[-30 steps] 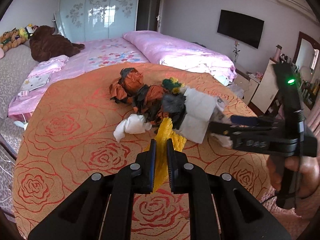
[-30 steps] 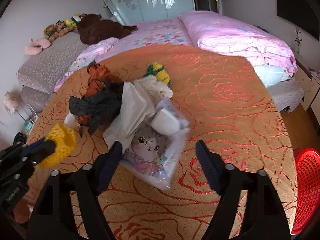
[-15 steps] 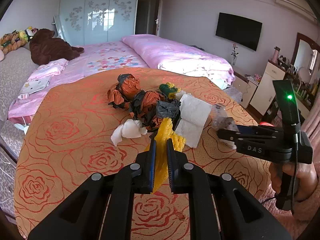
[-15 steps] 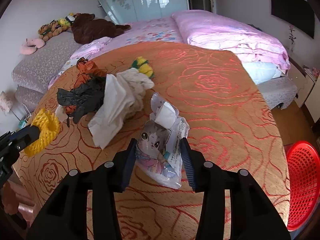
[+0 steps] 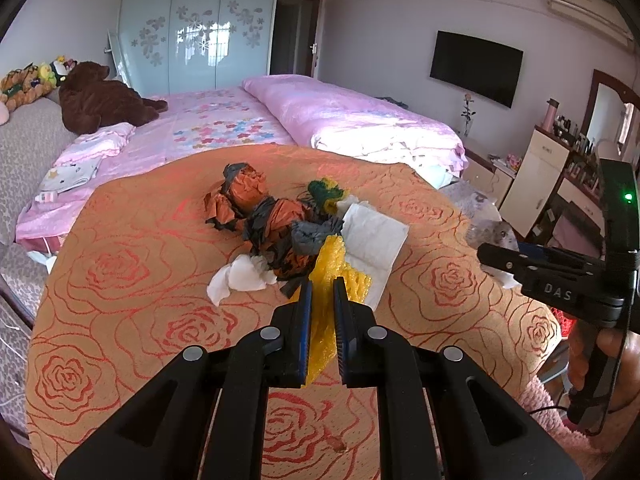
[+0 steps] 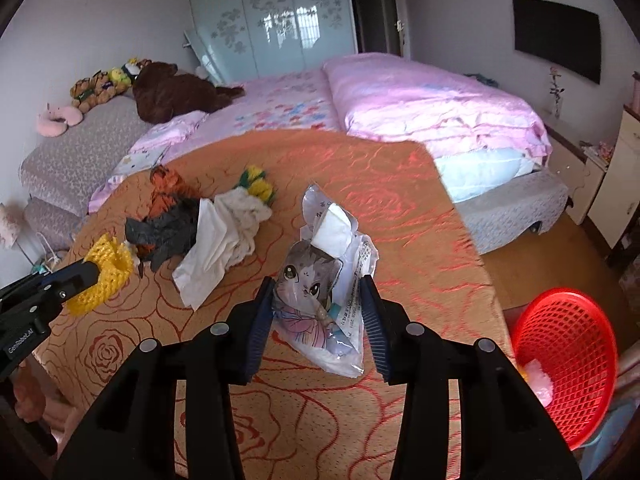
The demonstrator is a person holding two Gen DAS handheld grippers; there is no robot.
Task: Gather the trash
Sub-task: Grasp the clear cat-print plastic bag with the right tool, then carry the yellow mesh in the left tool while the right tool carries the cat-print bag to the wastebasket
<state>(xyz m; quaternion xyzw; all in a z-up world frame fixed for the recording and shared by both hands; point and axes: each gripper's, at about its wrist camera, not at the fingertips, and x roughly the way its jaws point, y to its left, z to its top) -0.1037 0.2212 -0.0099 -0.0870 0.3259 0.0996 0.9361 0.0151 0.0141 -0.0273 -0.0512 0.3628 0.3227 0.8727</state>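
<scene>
My left gripper [image 5: 322, 304] is shut on a yellow foam net [image 5: 334, 264] and holds it above the orange rose-patterned table [image 5: 120, 280]. My right gripper [image 6: 318, 312] is shut on a clear plastic bag printed with a cat [image 6: 316, 292], lifted off the table. It also shows at the right of the left wrist view [image 5: 496, 240]. A pile of trash lies mid-table: orange and black bags [image 5: 256, 208], white tissues [image 5: 240, 280], a white paper sheet [image 5: 372, 236] and a green-yellow net [image 5: 326, 190].
A red mesh basket [image 6: 568, 352] stands on the floor to the right of the table, with something pale inside. A pink bed [image 5: 320, 120] lies behind the table. A white cabinet [image 5: 532, 176] stands at the right.
My right gripper closed on the cat bag and lifted it off the table, back and to the right of the pile. My left gripper has drawn back slightly, still holding the yellow net.
</scene>
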